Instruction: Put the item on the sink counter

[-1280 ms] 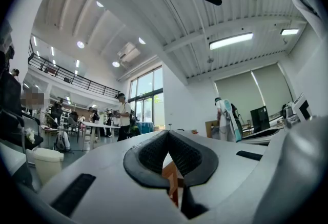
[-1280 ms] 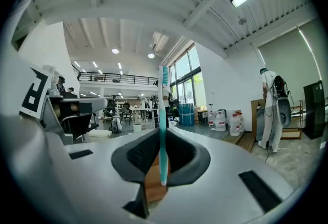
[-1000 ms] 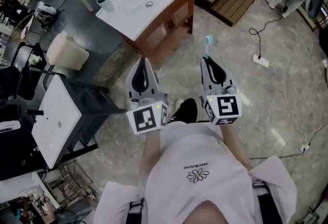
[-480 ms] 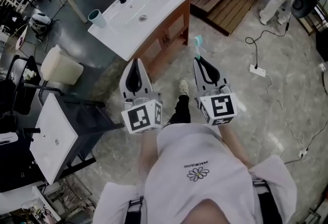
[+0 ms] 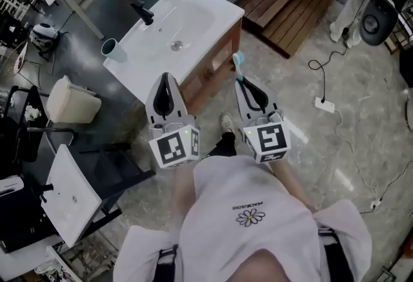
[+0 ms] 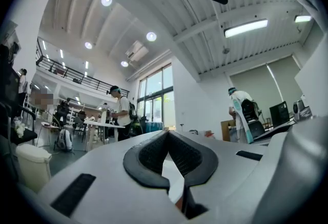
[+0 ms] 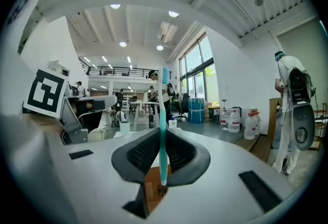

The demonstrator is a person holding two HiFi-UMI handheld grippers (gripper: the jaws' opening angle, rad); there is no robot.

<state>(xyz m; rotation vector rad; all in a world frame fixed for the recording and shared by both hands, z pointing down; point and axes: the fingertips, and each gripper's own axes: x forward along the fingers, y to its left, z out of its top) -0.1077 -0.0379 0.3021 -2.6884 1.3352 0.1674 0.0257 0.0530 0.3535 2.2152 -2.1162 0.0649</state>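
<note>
Head view: toothbrush [image 5: 237,61], teal, upright, handle clamped between right gripper [image 5: 242,84] jaws. Left gripper [image 5: 165,77]: jaws together, empty. Sink counter [image 5: 222,13]: nearer than a second ago, now just ahead; placing probably follows.

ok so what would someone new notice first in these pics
The teal toothbrush stands out, pointing up out of the right claw, which is shut on its handle. Just ahead sits the white sink counter, with a teal cup near its left corner in the head view. The left claw is shut with nothing in it.
</note>
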